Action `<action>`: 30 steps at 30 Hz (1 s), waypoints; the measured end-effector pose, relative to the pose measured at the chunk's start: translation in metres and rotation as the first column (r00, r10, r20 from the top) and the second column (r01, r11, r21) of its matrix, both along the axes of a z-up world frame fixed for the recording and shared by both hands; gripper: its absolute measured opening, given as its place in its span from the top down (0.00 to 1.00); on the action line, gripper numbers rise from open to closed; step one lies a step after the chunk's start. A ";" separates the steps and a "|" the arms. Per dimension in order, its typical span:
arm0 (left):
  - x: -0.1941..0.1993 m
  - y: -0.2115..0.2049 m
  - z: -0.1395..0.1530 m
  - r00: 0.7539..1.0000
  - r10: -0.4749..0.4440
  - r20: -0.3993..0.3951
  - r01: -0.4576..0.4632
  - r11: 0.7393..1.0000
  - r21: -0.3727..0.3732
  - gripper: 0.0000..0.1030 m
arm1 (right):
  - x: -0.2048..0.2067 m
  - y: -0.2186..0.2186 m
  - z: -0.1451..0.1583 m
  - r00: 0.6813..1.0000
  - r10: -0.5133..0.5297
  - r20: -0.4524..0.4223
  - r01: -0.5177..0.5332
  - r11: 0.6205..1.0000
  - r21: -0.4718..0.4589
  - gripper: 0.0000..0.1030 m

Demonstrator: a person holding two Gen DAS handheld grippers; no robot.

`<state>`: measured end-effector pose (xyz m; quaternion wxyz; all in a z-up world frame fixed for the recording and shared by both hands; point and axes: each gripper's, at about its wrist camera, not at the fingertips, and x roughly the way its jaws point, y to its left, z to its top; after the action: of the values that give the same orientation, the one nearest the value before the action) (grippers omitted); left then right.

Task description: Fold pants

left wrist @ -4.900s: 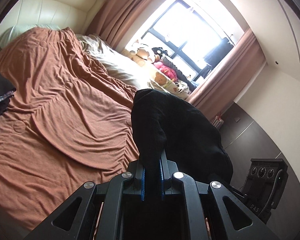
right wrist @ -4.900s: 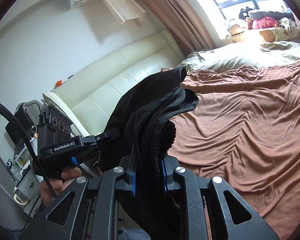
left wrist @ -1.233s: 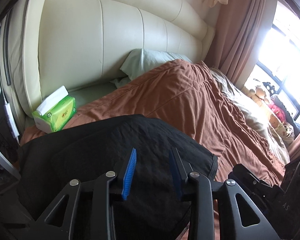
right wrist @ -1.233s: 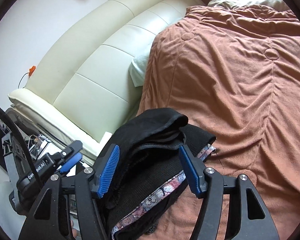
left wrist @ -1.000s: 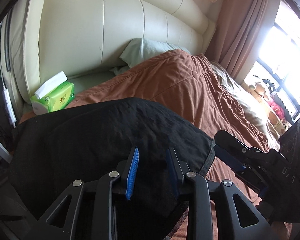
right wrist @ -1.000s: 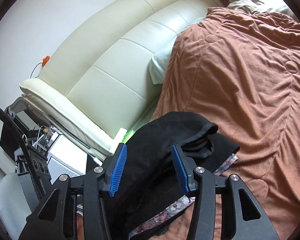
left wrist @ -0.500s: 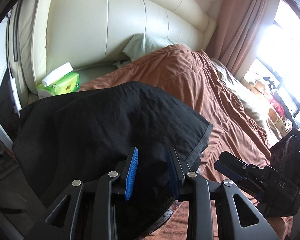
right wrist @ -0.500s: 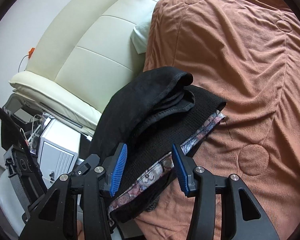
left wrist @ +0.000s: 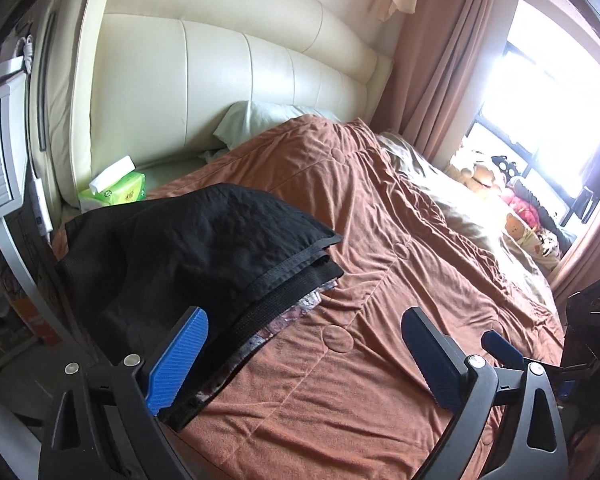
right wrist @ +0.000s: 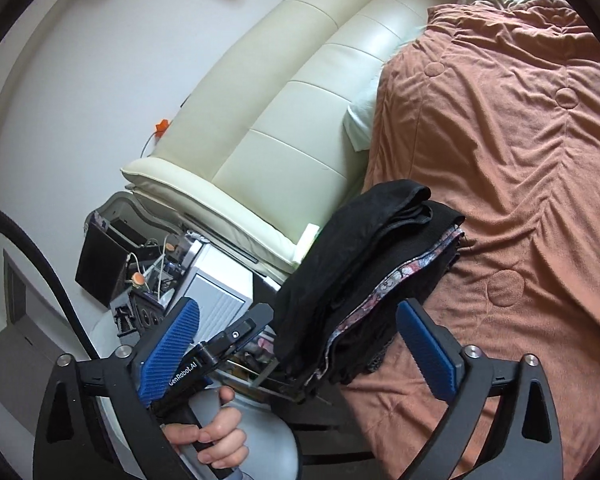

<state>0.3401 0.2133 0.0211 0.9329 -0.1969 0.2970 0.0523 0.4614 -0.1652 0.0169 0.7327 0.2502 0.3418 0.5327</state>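
Both grippers are hanging wide apart and holding nothing: the left gripper [left wrist: 304, 354] is spreading its blue pads over the near edge of the bed, and the right gripper [right wrist: 296, 344] is doing likewise just short of the pile. I judge that they are standing free because the folding is finished and the pants are set down.

Just beyond the left gripper's left pad, the black pants [left wrist: 188, 252] are lying folded on top of a small stack of dark clothes [right wrist: 404, 280], one with a patterned band showing, at the corner of the brown bedspread [left wrist: 400, 280] nearest the headboard. That corner probably serves as the place for finished items, leaving the rest of the bedspread bare for work.

Past the pile, a green tissue pack [left wrist: 116, 190] is sitting against the cream headboard [left wrist: 220, 80], with a pale pillow [left wrist: 260, 118] further along it. Farthest from the pile, stuffed toys [left wrist: 480, 172] are lining the bright window.
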 end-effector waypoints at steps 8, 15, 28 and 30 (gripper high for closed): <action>-0.062 -0.041 0.029 0.998 -0.041 0.037 0.039 0.999 0.036 0.01 | -0.062 -0.069 0.019 0.997 -0.057 0.044 0.057 0.998 0.000 0.00; -0.119 -0.087 0.040 0.995 -0.096 0.026 0.093 0.990 0.107 0.01 | -0.145 -0.139 0.042 0.974 -0.140 0.177 0.158 0.983 -0.091 0.00; -0.211 -0.155 0.054 0.978 -0.199 0.060 0.184 0.962 0.201 0.01 | -0.302 -0.223 0.068 0.866 -0.289 0.409 0.391 0.900 -0.192 0.00; -0.224 -0.162 0.054 0.975 -0.211 0.064 0.194 0.958 0.210 0.00 | -0.327 -0.232 0.068 0.851 -0.298 0.433 0.409 0.893 -0.189 0.00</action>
<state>0.1156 0.0512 0.0753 0.9604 -0.0714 0.2683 -0.0220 0.1349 -0.3968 0.0852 0.8995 0.0935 0.2060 0.3738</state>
